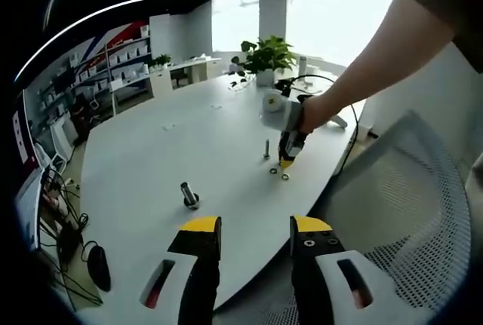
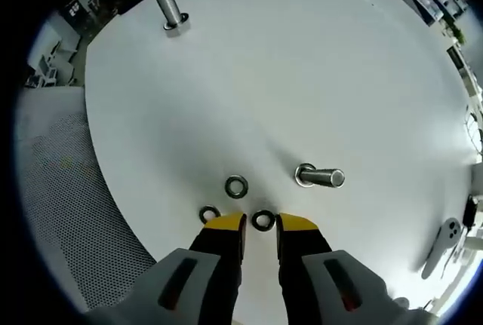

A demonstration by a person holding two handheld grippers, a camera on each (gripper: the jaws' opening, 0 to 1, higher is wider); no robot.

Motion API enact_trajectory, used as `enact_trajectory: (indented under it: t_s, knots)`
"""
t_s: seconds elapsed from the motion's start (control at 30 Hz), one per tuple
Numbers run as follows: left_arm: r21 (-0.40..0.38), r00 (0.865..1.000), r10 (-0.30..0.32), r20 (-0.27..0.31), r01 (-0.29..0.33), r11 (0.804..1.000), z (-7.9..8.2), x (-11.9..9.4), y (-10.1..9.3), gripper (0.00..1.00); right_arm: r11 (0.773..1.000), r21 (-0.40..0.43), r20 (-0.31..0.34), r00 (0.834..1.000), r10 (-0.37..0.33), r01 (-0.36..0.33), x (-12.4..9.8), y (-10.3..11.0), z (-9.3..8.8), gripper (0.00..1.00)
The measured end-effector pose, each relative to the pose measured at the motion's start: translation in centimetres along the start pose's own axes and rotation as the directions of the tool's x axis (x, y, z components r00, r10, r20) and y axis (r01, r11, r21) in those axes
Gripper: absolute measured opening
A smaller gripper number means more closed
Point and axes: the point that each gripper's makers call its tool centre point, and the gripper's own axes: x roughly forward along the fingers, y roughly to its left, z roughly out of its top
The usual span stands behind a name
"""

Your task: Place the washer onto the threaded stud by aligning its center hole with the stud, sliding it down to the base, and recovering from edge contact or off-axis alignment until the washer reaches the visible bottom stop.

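1. Hovering low over the white table (image 2: pixel 302 76), the right gripper (image 2: pixel 261 225) had its jaws a little apart, a washer (image 2: pixel 262 220) lying between the tips, not clamped
2. Two more washers (image 2: pixel 236 186) lay just beyond and beside it, near the table's edge
3. A stud (image 2: pixel 320 177) stood close by; a second stud (image 2: pixel 173 10) stood well apart
4. The left gripper (image 1: pixel 255 227) hung open and empty over the table's edge beside a mesh chair (image 1: pixel 407 212)
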Motion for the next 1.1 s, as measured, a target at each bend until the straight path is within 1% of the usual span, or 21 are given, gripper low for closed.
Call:
enact_trajectory:
  t_s: [0.07, 0.17, 0.23, 0.33, 0.43, 0.57, 0.7, 0.73, 0.77, 0.83, 0.97, 1.03, 1.1]
  knots:
    - [-0.009, 1.000, -0.003, 0.002, 0.003, 1.000, 0.02, -0.01, -0.02, 0.35, 1.000, 0.009, 0.000, 1.000, 0.005, -0.005, -0.01, -0.16, 0.00, 0.18]
    - [-0.009, 1.000, -0.008, -0.002, 0.008, 1.000, -0.05, 0.05, -0.09, 0.34, 1.000, -0.016, 0.006, 1.000, 0.005, -0.005, -0.31, 0.28, -0.06, 0.17]
    - [-0.003, 1.000, -0.008, -0.012, 0.007, 1.000, -0.22, 0.10, -0.14, 0.34, 1.000, -0.014, 0.008, 1.000, 0.005, -0.005, -0.29, 0.28, -0.08, 0.17]
    - [-0.006, 1.000, -0.012, -0.008, 0.012, 1.000, -0.13, 0.09, -0.19, 0.34, 1.000, -0.013, 0.015, 1.000, 0.009, -0.009, -0.44, 0.50, -0.12, 0.17]
    - [-0.008, 1.000, -0.010, -0.021, 0.009, 1.000, -0.34, 0.20, -0.10, 0.34, 0.998, -0.062, 0.006, 1.000, 0.019, -0.019, -0.45, 0.49, -0.19, 0.17]
    - [-0.005, 1.000, 0.001, -0.029, -0.001, 1.000, -0.49, 0.24, 0.04, 0.34, 0.994, -0.106, -0.010, 1.000, 0.025, -0.026, -0.43, 0.32, -0.31, 0.17]
    - [0.004, 0.999, 0.014, -0.041, -0.014, 1.000, -0.64, 0.32, 0.25, 0.33, 0.990, -0.139, 0.009, 1.000, 0.026, -0.024, -0.32, 0.15, -0.44, 0.17]
    - [0.001, 0.999, 0.017, -0.038, -0.017, 1.000, -0.57, 0.30, 0.31, 0.33, 0.990, -0.137, 0.014, 1.000, 0.025, -0.023, -0.27, 0.12, -0.44, 0.17]
    - [0.000, 0.999, 0.018, -0.037, -0.018, 1.000, -0.58, 0.28, 0.36, 0.33, 0.993, -0.118, 0.026, 0.999, 0.022, -0.019, -0.24, -0.01, -0.35, 0.16]
    - [-0.003, 0.998, 0.025, -0.049, -0.025, 1.000, -0.80, 0.35, 0.50, 0.33, 0.995, -0.103, 0.028, 0.999, 0.019, -0.016, -0.22, -0.15, -0.31, 0.16]
    - [0.005, 0.998, 0.037, -0.048, -0.037, 0.999, -0.72, 0.32, 0.68, 0.33, 0.990, -0.138, 0.008, 1.000, 0.008, -0.007, -0.18, 0.16, -0.15, 0.16]
    - [0.009, 0.998, 0.042, -0.051, -0.042, 0.999, -0.79, 0.34, 0.71, 0.33, 0.993, -0.118, -0.010, 1.000, 0.007, -0.009, -0.15, -0.25, -0.25, 0.16]
    - [0.017, 0.997, 0.045, -0.057, -0.044, 0.999, -0.88, 0.39, 0.67, 0.33, 0.993, -0.118, -0.036, 0.999, 0.001, -0.005, -0.07, -0.22, -0.23, 0.15]
